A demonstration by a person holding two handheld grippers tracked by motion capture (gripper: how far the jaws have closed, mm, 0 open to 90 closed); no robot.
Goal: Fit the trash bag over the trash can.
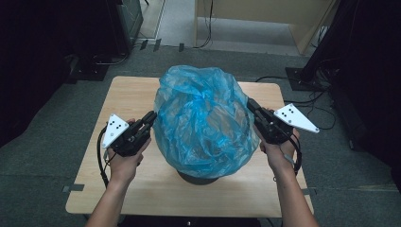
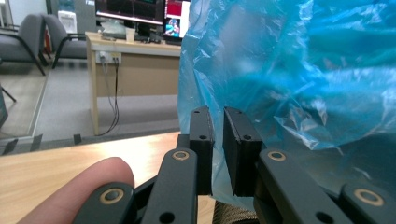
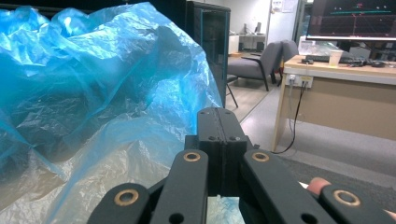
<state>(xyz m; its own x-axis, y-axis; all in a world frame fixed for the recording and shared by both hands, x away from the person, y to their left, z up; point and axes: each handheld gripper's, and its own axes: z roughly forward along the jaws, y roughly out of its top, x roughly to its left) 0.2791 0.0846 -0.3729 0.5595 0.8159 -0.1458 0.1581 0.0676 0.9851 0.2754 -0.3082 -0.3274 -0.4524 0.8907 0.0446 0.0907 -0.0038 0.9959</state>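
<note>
A crumpled blue plastic bag (image 1: 203,118) is draped over a dark round object (image 1: 196,178) in the middle of the wooden table (image 1: 132,94). My left gripper (image 1: 152,116) meets the bag's left side. In the left gripper view its jaws (image 2: 217,114) stand a sliver apart with a fold of the blue film (image 2: 303,70) pinched in the gap. My right gripper (image 1: 249,103) meets the bag's right side. In the right gripper view the jaws (image 3: 221,112) are pressed together at the bag's edge (image 3: 93,93), with blue film showing just under them.
The table's near and side strips (image 2: 70,158) are bare wood. Cables (image 1: 307,99) lie on the grey carpet to the right. Farther off stand a desk with monitors (image 2: 135,46), grey chairs (image 3: 261,60) and a dark cabinet (image 3: 210,42).
</note>
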